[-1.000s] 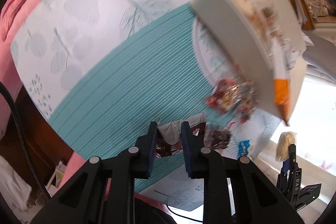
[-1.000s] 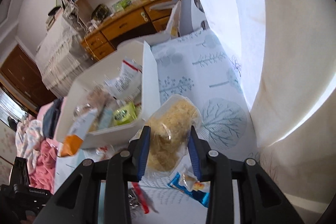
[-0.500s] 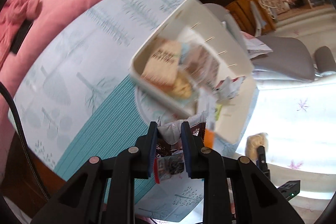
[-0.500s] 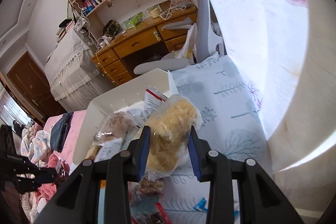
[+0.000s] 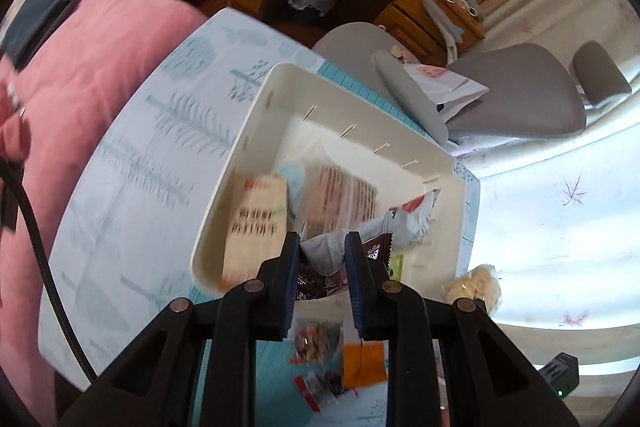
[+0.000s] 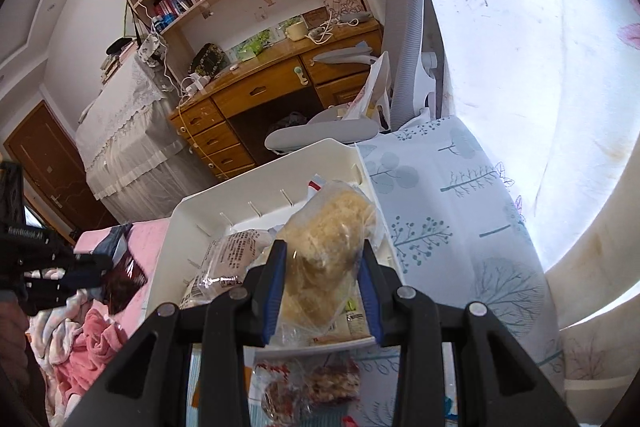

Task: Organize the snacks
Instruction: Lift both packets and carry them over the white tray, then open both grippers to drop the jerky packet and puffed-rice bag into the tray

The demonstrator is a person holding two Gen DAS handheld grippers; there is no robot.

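Observation:
My left gripper (image 5: 322,247) is shut on a dark brown and silver snack packet (image 5: 326,259), held above the near rim of the white bin (image 5: 248,151). The bin holds several snack packs, among them a tan pack (image 5: 256,223). My right gripper (image 6: 322,259) is shut on a clear bag of pale yellow snack (image 6: 328,255), held over the white bin (image 6: 188,227) near its right side. The left gripper with its brown packet (image 6: 124,275) shows at the left of the right wrist view. The yellow bag (image 5: 476,287) shows at the right of the left wrist view.
Loose snack packets (image 5: 316,343) and an orange packet (image 5: 362,363) lie on the teal mat below the bin; more packets (image 6: 308,383) show under my right gripper. A grey office chair (image 5: 516,99) and wooden desk (image 6: 280,83) stand behind the table. Pink bedding (image 5: 88,67) lies left.
Both grippers have risen and moved over the white bin, each holding its snack. The left view swung from the teal mat up to the bin's inside.

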